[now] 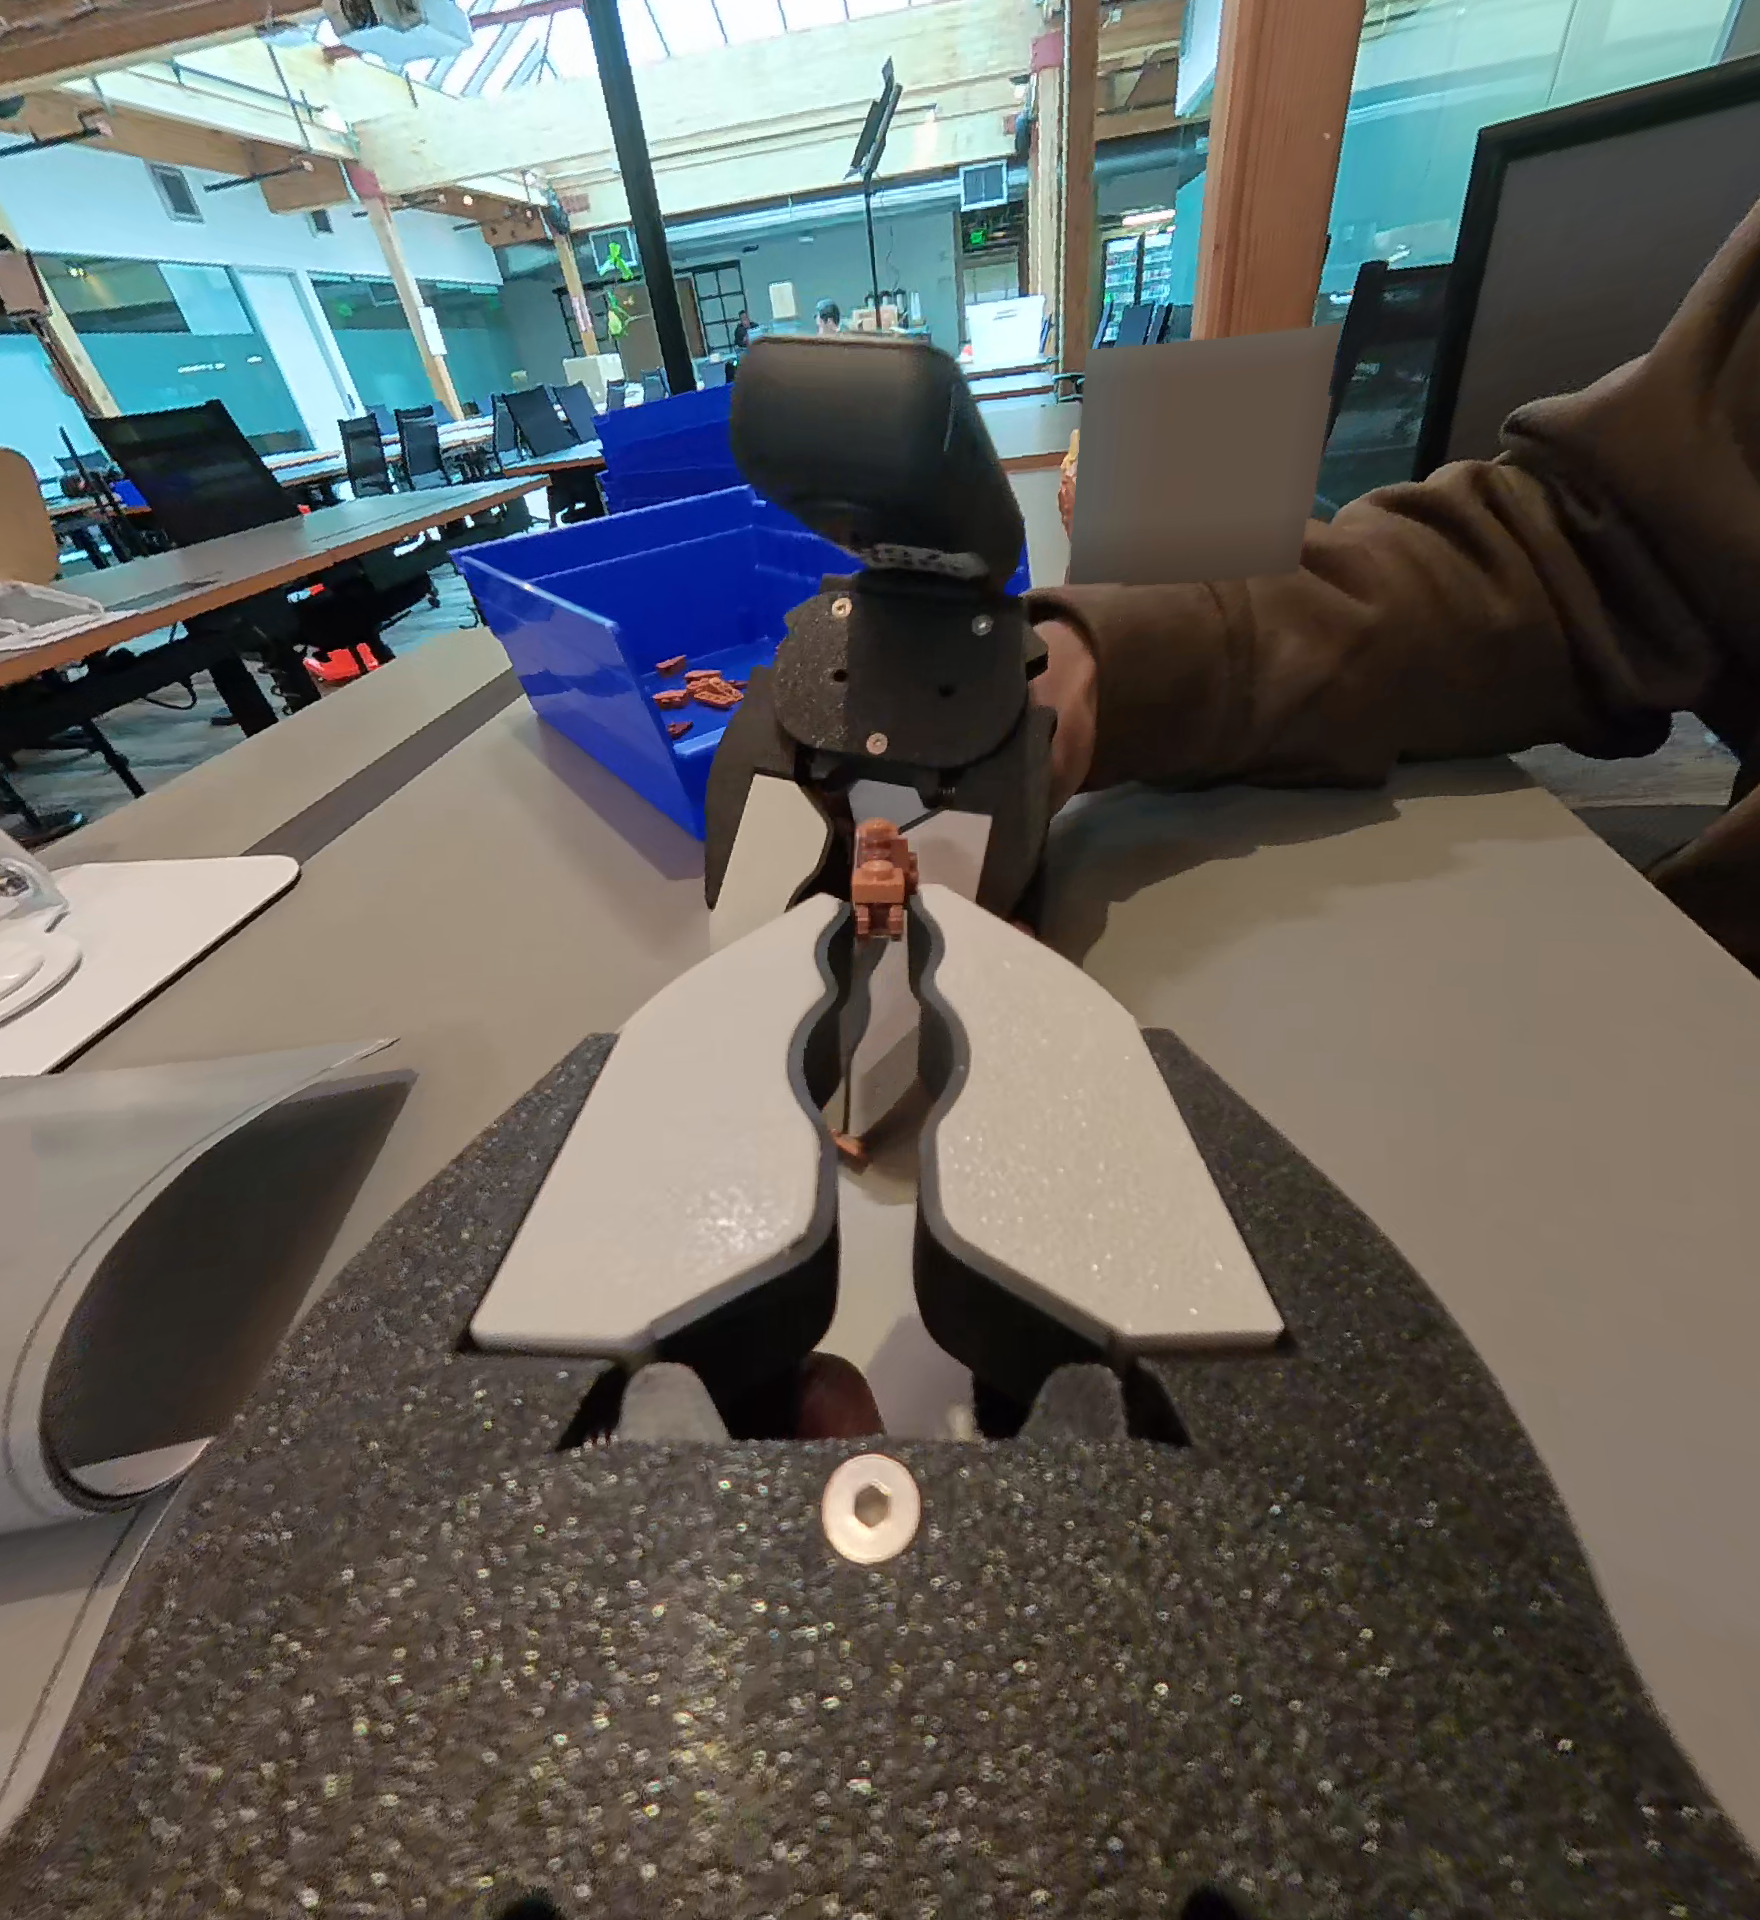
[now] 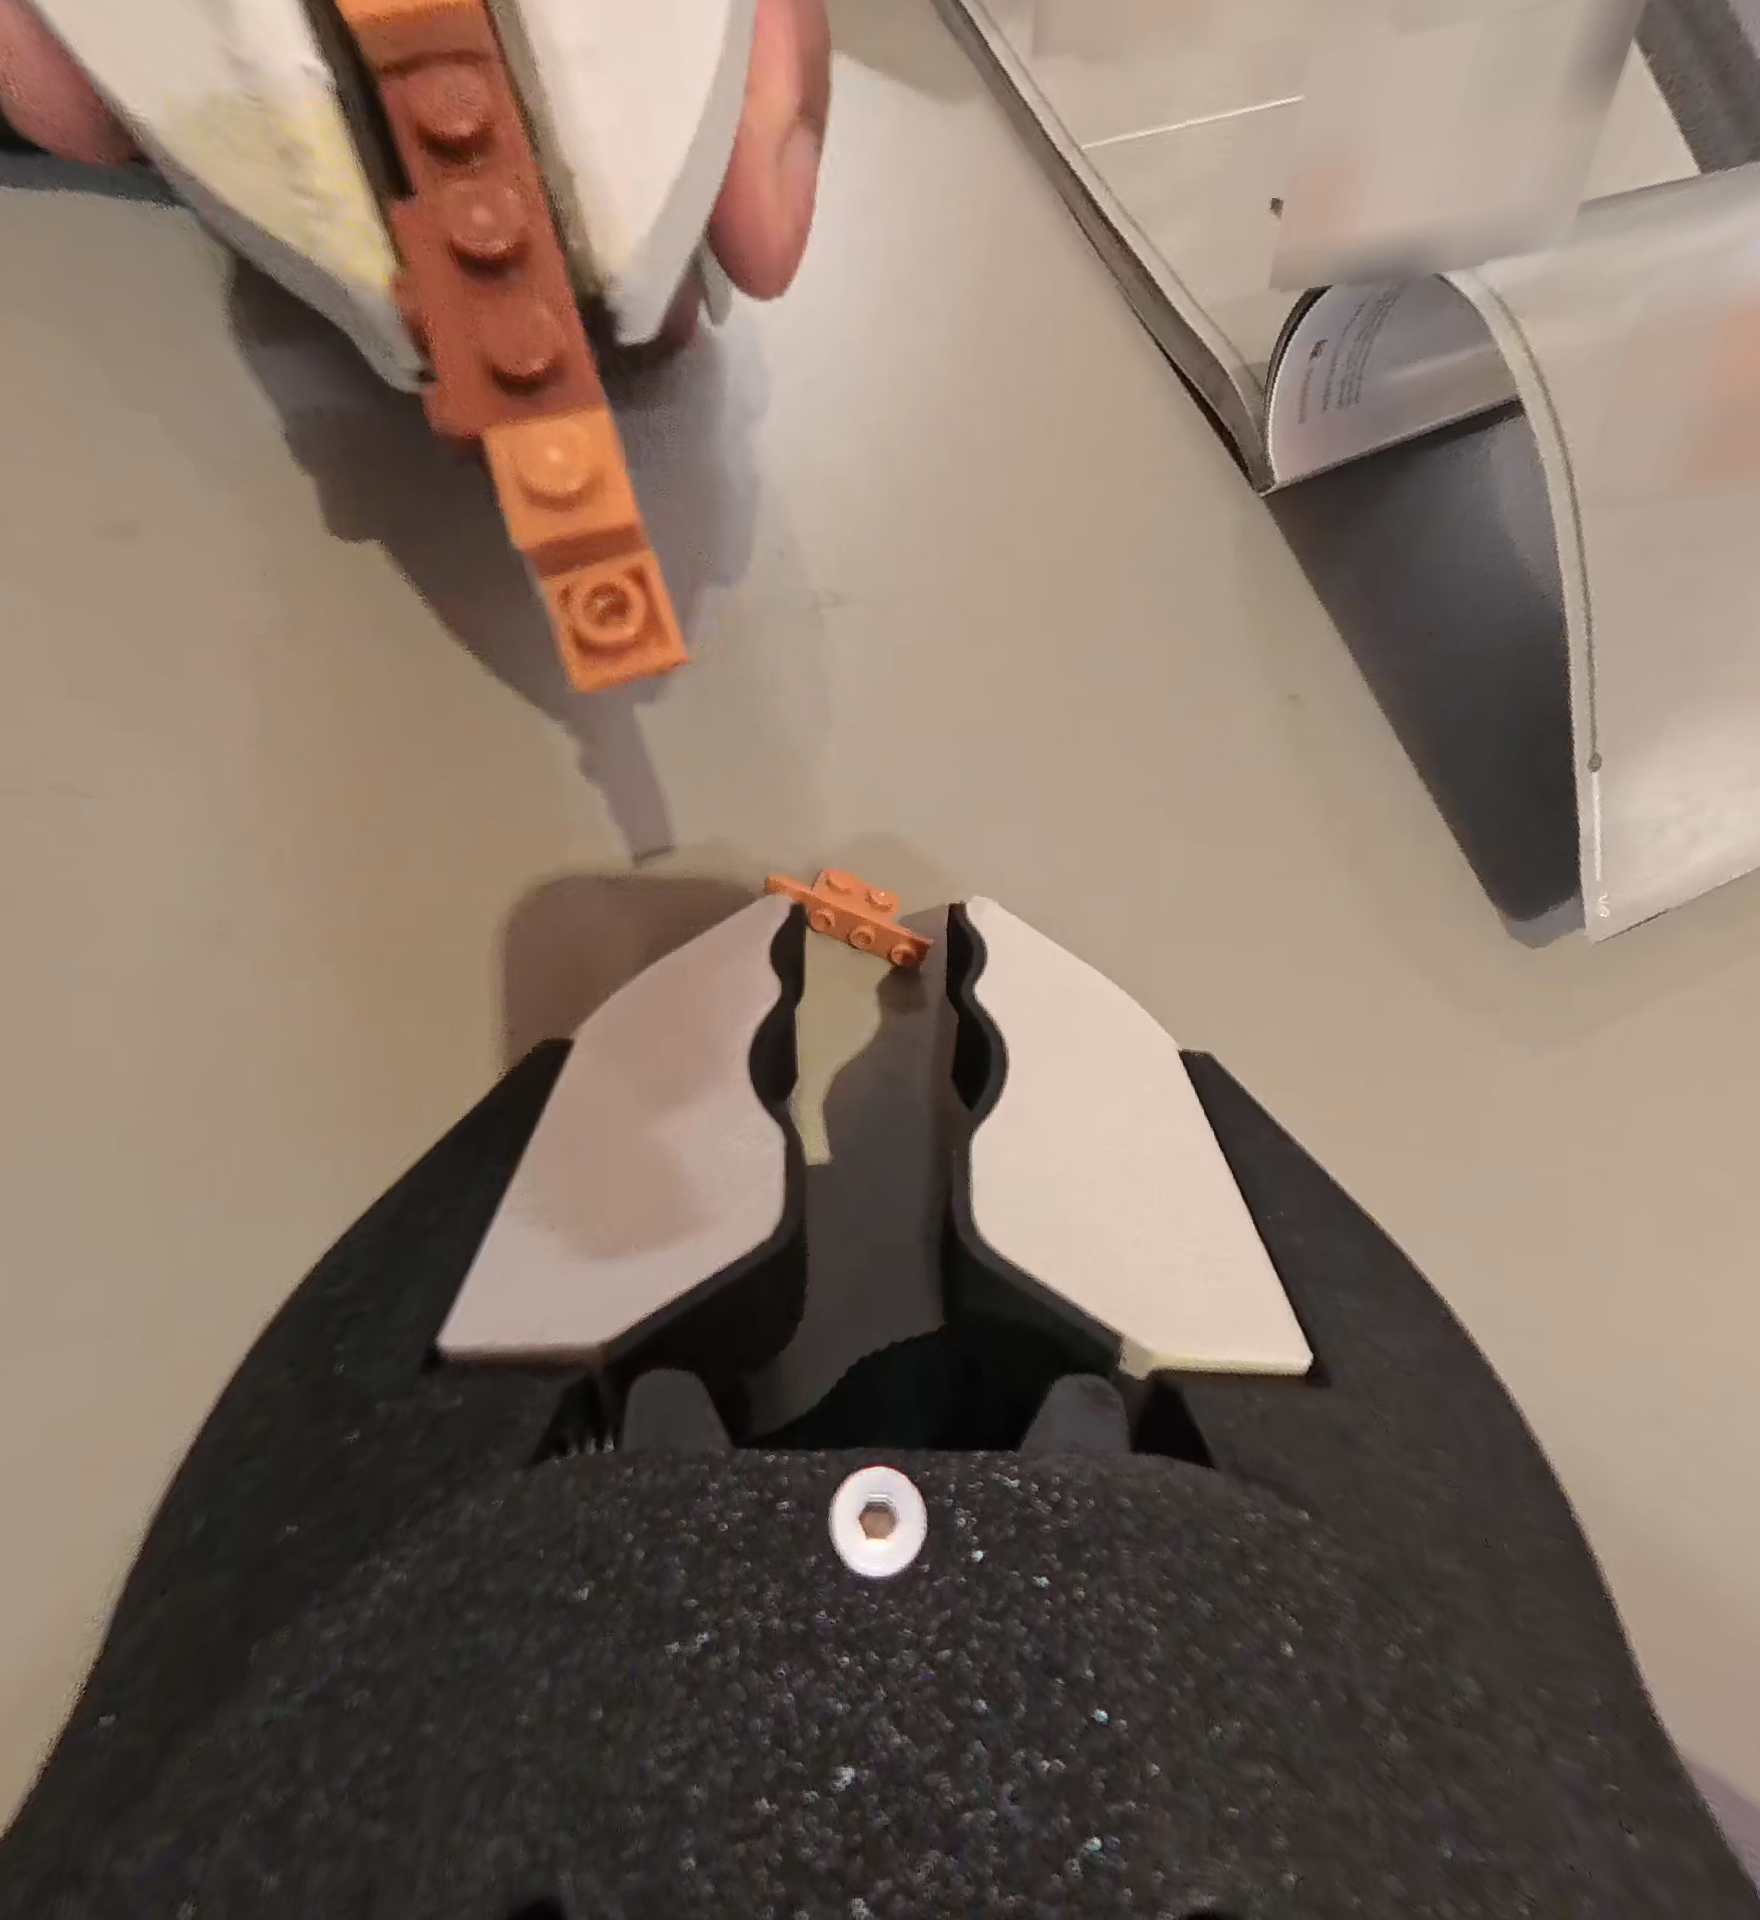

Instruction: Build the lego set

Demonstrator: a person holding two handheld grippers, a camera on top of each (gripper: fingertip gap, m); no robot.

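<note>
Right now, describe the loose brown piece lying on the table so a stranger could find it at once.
Start at the grey table, with the open booklet at one side. Just ahead of the right gripper, whose jaws stand open, lies the small brown plate. Unlike the long brown assembly clamped in the left gripper, it rests flat, alone and ungripped.

The grey worktop [image 1: 1375, 1039] fills the middle of the left wrist view; a blue bin [image 1: 585, 665] holding loose brown pieces stands on it at centre, and a curled open booklet [image 1: 128, 1268] lies at lower left. In the right wrist view a small orange plate [image 2: 850, 925] lies on it at centre; the booklet sits at upper right.
</note>
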